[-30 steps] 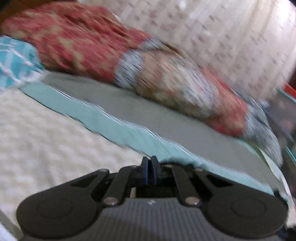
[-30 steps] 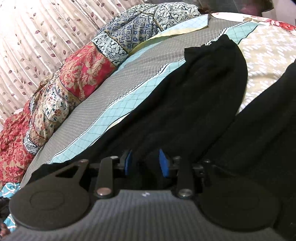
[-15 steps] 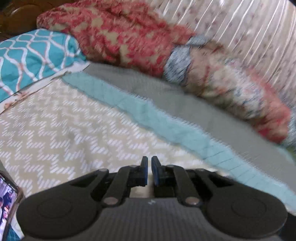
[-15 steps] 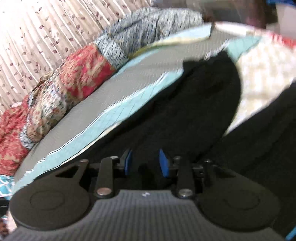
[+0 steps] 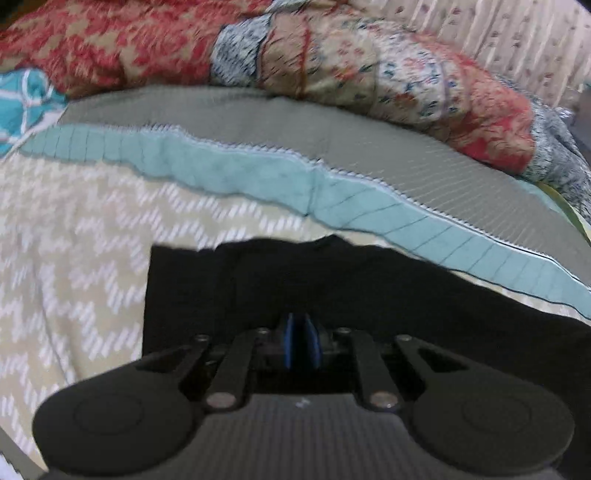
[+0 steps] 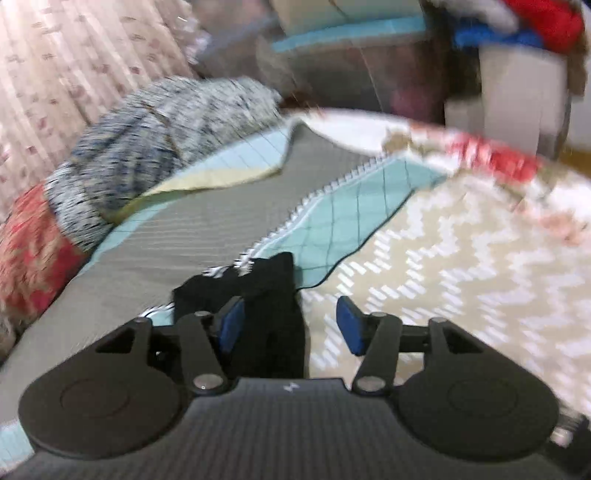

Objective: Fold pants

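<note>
Black pants (image 5: 332, 280) lie flat on the zigzag-patterned bedspread (image 5: 74, 258); a straight edge of them shows just ahead of my left gripper (image 5: 302, 321). Its blue pads stand a narrow slit apart and its jaws are opening, low over the black cloth, with nothing seen pinched between them. In the right wrist view a bunched end of the pants (image 6: 273, 280) reaches onto the teal border (image 6: 332, 229). My right gripper (image 6: 291, 317) is opening; the cloth lies between its pads, next to the left pad and clear of the right one.
A rolled patchwork quilt (image 5: 369, 74) runs along the far side of the bed against a floral curtain (image 5: 517, 33). A teal pillow (image 5: 26, 99) sits far left. Beyond the bed's end stand boxes and piled cloth (image 6: 517, 74).
The left gripper swung down from bare bedspread onto the pants and its pads parted slightly. The right gripper travelled along the leg to its end and its jaws widened.
</note>
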Tool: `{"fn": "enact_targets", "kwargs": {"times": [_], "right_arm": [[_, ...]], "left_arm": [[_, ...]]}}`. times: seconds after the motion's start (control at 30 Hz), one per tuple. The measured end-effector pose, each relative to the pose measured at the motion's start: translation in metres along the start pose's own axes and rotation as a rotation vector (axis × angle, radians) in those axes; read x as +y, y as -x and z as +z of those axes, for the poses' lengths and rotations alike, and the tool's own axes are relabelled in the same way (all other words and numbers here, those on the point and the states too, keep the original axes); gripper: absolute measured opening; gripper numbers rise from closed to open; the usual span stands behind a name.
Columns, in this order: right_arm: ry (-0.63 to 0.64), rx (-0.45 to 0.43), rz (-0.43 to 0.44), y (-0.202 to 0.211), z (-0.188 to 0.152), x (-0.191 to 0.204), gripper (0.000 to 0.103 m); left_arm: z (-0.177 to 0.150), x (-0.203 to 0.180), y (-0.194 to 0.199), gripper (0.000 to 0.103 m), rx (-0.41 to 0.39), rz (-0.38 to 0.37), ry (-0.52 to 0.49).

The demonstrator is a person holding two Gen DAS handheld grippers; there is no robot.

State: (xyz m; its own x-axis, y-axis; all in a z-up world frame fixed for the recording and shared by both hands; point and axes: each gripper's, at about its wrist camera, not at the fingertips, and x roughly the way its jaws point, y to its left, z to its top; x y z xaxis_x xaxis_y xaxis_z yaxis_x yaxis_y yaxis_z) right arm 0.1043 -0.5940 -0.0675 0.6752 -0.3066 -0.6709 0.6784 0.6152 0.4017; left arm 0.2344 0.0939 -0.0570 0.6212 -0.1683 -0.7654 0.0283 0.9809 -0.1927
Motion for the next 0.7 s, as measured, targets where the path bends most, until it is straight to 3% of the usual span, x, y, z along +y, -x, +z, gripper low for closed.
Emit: {"fn": "enact_targets", "kwargs": {"times": [0.07,0.1,0.13,0.17,0.23,0.3,0.33,0.43,0.5,0.57,0.7], "right_arm": [[-0.044,0.029,-0.006,-0.017,-0.001,-0.001,0.057],[-0.033,0.021,-0.014,-0.018,-0.001,0.002,0.027],[0.004,0.013,-0.022,-0.016,0.001,0.008,0.005],[0.017,-0.013,-0.022,-0.008,0.004,0.010,0.005],[-0.007,-0.171,-0.014,0.026,0.012,0.001,0.005],[-0.018,-0.282,-0.136,0.049,0.018,-0.018,0.006],[0.001,-0.270,-0.186,0.050,0.019,-0.025,0.008],[0.054,-0.133,-0.275,0.047,0.014,-0.041,0.039],[0.043,-0.165,-0.312,0.064,0.009,-0.051,0.042],[-0.024,-0.181,-0.320,0.081,0.010,-0.059,0.044],[0.000,-0.150,-0.185,0.086,0.019,-0.028,0.044]], "left_arm": [[0.000,0.000,-0.002,0.010,0.008,0.009,0.015],[0.000,0.000,-0.003,0.010,0.010,0.016,0.012],[-0.001,-0.001,-0.004,0.010,0.009,0.027,0.000],[-0.001,-0.005,-0.003,0.010,0.007,0.041,-0.021],[-0.002,-0.009,-0.003,0.010,0.002,0.056,-0.045],[-0.004,-0.009,-0.003,0.010,-0.002,0.052,-0.043],[-0.005,-0.010,-0.005,0.010,0.001,0.046,-0.042],[-0.004,-0.015,0.003,0.013,-0.002,0.048,-0.078],[0.000,-0.015,0.020,0.023,-0.039,0.032,-0.117],[0.006,-0.012,0.036,0.031,-0.101,0.066,-0.191],[0.021,-0.009,0.040,0.047,-0.152,0.207,-0.424]]}}
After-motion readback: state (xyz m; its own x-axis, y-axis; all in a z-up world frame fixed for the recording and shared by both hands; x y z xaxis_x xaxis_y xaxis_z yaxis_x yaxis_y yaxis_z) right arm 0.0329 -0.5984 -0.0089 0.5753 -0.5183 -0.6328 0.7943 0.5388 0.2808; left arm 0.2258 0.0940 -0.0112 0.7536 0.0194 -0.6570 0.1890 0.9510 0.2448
